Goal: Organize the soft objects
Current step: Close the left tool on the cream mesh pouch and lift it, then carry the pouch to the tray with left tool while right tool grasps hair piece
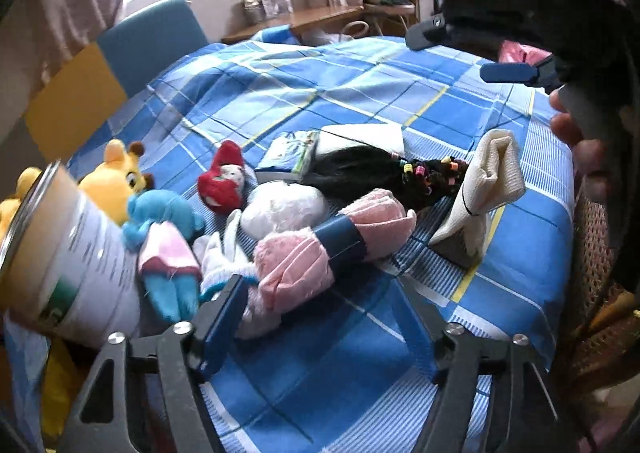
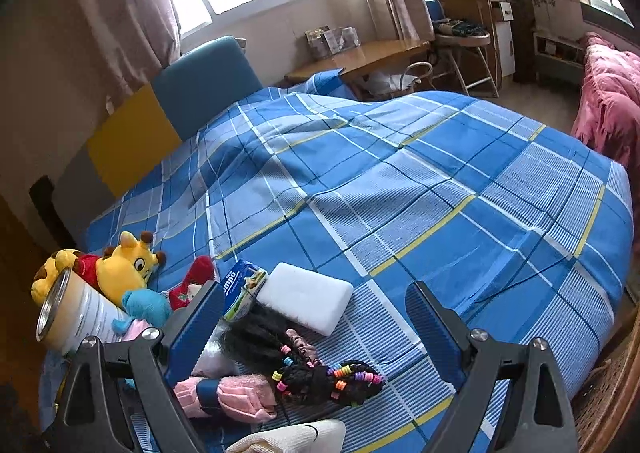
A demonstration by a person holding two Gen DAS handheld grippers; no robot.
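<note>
Soft things lie at the near edge of a blue plaid bed (image 1: 360,93). There is a pink rolled towel with a blue band (image 1: 332,249), a black wig with coloured hair ties (image 1: 380,173), a cream glove (image 1: 488,181), a white plush (image 1: 280,209), a blue doll (image 1: 168,237), a red doll (image 1: 224,181) and a yellow giraffe (image 1: 116,177). My left gripper (image 1: 320,329) is open just short of the pink towel. My right gripper (image 2: 316,329) is open above the wig (image 2: 304,369); it also shows in the left wrist view (image 1: 460,49).
A metal tin (image 1: 68,253) lies on its side at the left. A tissue pack (image 2: 244,289) and a white sponge block (image 2: 308,301) lie behind the wig. A wicker chair (image 1: 600,293) stands at the right. A pink quilt (image 2: 612,101) is far right.
</note>
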